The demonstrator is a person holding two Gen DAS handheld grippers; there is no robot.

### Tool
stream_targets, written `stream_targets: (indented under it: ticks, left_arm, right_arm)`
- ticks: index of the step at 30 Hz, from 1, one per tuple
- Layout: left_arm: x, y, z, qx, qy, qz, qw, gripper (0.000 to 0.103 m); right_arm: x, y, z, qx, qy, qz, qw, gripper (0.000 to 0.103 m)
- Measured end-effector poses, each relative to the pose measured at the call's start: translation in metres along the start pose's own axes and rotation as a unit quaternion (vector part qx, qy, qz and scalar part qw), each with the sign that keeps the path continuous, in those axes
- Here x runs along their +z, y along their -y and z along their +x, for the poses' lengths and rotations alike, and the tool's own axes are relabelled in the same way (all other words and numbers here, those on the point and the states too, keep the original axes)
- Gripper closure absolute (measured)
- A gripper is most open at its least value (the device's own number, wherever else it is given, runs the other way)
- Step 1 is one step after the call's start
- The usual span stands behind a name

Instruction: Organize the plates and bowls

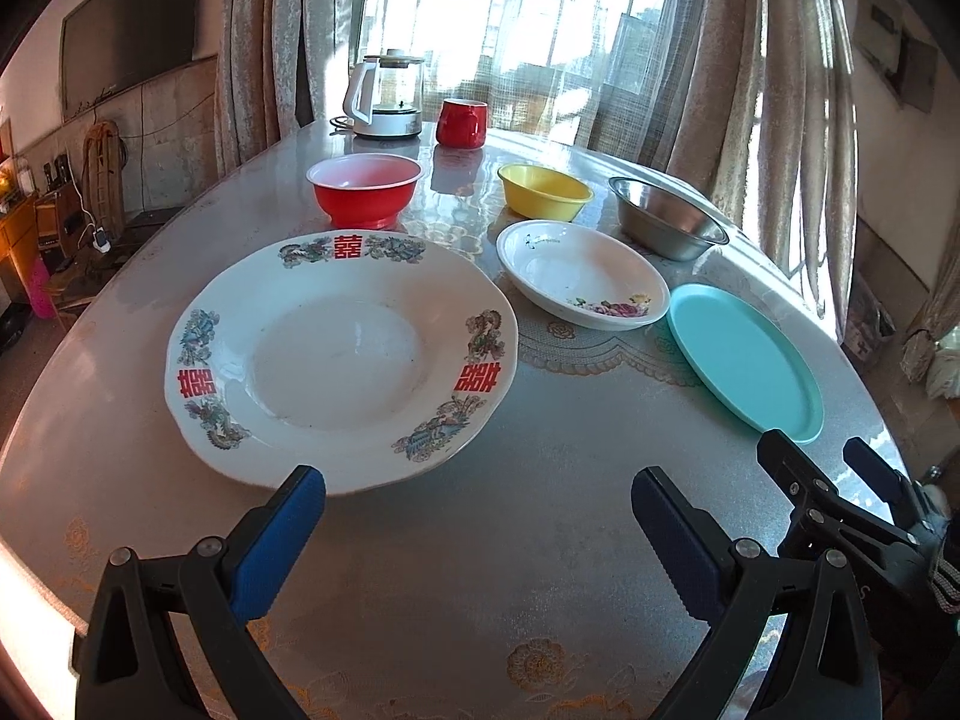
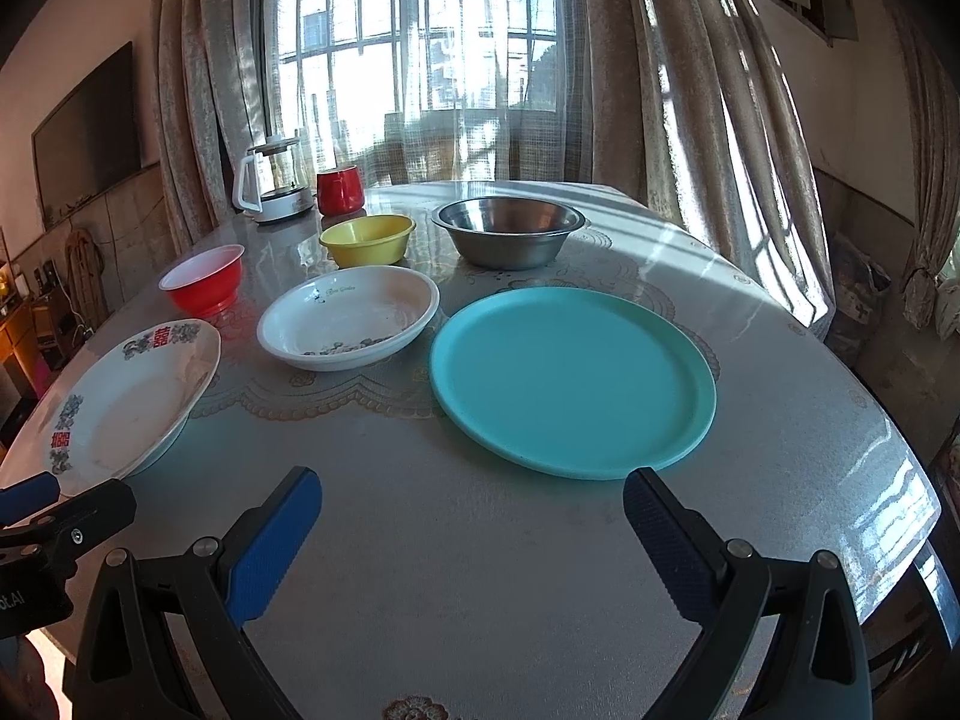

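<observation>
A large white plate with red characters point(image 1: 342, 354) lies just ahead of my open, empty left gripper point(image 1: 477, 489); it also shows in the right wrist view point(image 2: 129, 396). A teal plate point(image 2: 570, 381) lies just ahead of my open, empty right gripper point(image 2: 471, 492), which also shows in the left wrist view point(image 1: 822, 462). Behind them sit a white floral dish point(image 1: 582, 273) point(image 2: 351, 315), a red bowl point(image 1: 363, 189) point(image 2: 204, 279), a yellow bowl point(image 1: 543, 189) point(image 2: 367, 238) and a steel bowl point(image 1: 666, 216) point(image 2: 507, 231).
A glass kettle point(image 1: 387, 96) and a red mug point(image 1: 461, 122) stand at the far side of the round table point(image 1: 480, 570). Curtains and a window lie behind. The table edge drops off to the right point(image 2: 900, 480).
</observation>
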State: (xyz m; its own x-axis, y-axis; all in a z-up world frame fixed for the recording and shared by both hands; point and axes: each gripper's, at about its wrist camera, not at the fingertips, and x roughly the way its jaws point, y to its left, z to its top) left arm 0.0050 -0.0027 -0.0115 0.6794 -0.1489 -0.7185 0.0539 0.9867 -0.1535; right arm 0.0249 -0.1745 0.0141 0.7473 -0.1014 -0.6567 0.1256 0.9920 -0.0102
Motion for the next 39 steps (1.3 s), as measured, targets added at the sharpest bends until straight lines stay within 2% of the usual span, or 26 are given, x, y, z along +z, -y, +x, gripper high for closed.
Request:
stream_targets:
  ticks: [3,5,9,10,12,15,19,20,23,25,30,31,33,35,37,39]
  left_arm:
    - [0.004,0.01,0.0,-0.01,-0.003,0.017,0.9998,0.0]
    - [0.007,0.016,-0.002,-0.029,-0.001,0.024,0.9993,0.0]
    - [0.017,0.032,-0.005,-0.041,0.028,0.038,0.998,0.0]
    - [0.02,0.037,-0.003,-0.044,0.027,0.047,0.9976,0.0]
    - [0.027,0.049,0.003,-0.056,0.015,0.061,0.9965,0.0]
    - [0.036,0.068,0.015,-0.083,-0.011,0.075,0.9937,0.0]
    - [0.042,0.093,0.037,-0.12,-0.039,0.079,0.9889,0.0]
    - [0.043,0.097,0.043,-0.122,-0.043,0.077,0.9886,0.0]
    - [0.047,0.112,0.057,-0.116,-0.048,0.083,0.9886,0.001]
    - [0.049,0.12,0.065,-0.107,-0.051,0.088,0.9891,0.008]
    - [0.05,0.134,0.087,-0.109,-0.057,0.093,0.9881,0.014]
    - [0.05,0.136,0.093,-0.106,-0.062,0.095,0.9878,0.021]
    - [0.048,0.14,0.102,-0.111,-0.069,0.099,0.9866,0.027]
    - [0.046,0.143,0.11,-0.111,-0.075,0.1,0.9859,0.033]
    - [0.045,0.144,0.118,-0.13,-0.086,0.093,0.9834,0.054]
    - [0.046,0.147,0.121,-0.133,-0.078,0.095,0.9835,0.057]
  right_arm:
    - [0.003,0.01,0.005,-0.007,-0.003,0.001,1.0,0.002]
    - [0.007,0.026,0.009,-0.016,-0.004,0.016,1.0,0.01]
    - [0.02,0.069,0.021,-0.03,-0.01,0.062,0.998,0.014]
    - [0.025,0.079,0.025,-0.037,-0.012,0.068,0.997,0.018]
    - [0.033,0.096,0.034,-0.048,-0.016,0.076,0.996,0.027]
    - [0.045,0.12,0.05,-0.053,-0.019,0.086,0.995,0.03]
    - [0.056,0.142,0.076,-0.031,-0.04,0.094,0.994,0.039]
    - [0.057,0.147,0.083,-0.019,-0.044,0.096,0.994,0.044]
    - [0.057,0.159,0.099,-0.021,-0.064,0.1,0.993,0.052]
    - [0.056,0.166,0.105,-0.015,-0.066,0.113,0.991,0.057]
    - [0.055,0.175,0.113,-0.006,-0.065,0.13,0.989,0.058]
    - [0.055,0.175,0.115,-0.005,-0.067,0.131,0.989,0.058]
    - [0.056,0.175,0.12,0.003,-0.071,0.131,0.989,0.059]
    - [0.056,0.175,0.122,0.008,-0.074,0.131,0.989,0.064]
    - [0.056,0.174,0.125,0.012,-0.08,0.13,0.988,0.067]
    - [0.057,0.174,0.126,0.009,-0.08,0.132,0.988,0.073]
